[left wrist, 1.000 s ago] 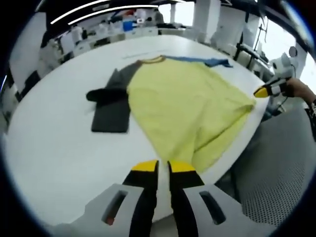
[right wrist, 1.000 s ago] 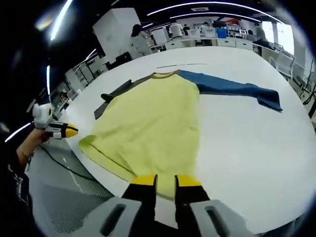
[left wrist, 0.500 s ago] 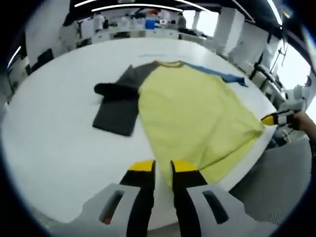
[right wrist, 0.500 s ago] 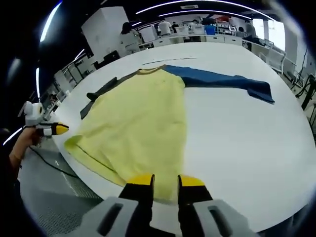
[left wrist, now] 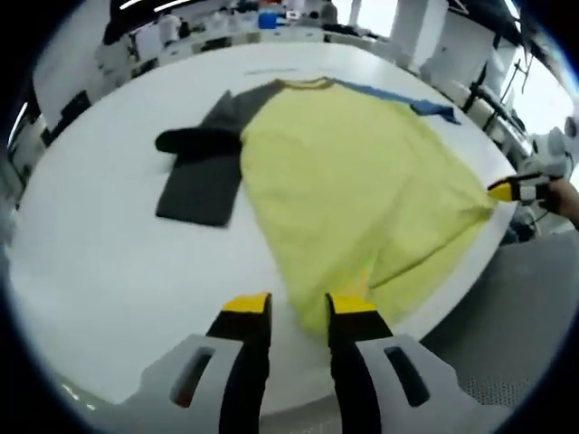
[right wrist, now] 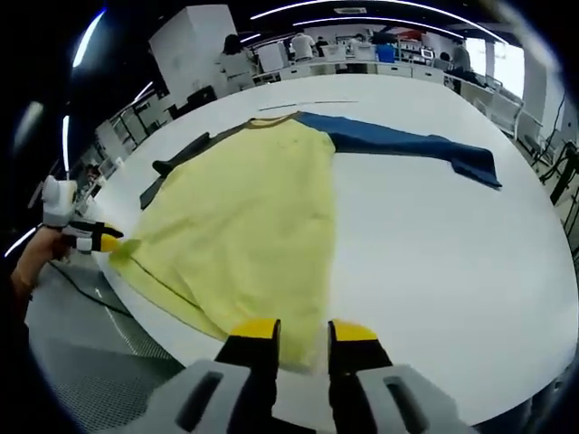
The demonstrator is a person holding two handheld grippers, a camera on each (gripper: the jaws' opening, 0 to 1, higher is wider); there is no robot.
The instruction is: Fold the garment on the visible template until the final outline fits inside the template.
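**White table, shirt spread flat**

White round table (left wrist: 99, 262) carries a yellow long-sleeved shirt (left wrist: 353, 181) with one grey sleeve (left wrist: 204, 167) and one blue sleeve (right wrist: 407, 145). Left gripper (left wrist: 298, 305) and right gripper (right wrist: 303, 330) hover at the shirt's near hem, jaws slightly parted, gripping nothing.

Yellow garment (left wrist: 353, 190) flat, sleeves outspread

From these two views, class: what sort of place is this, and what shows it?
Probably a large open lab or workshop: a big white table holding a yellow shirt, rows of benches with people behind, and long ceiling strip lights.
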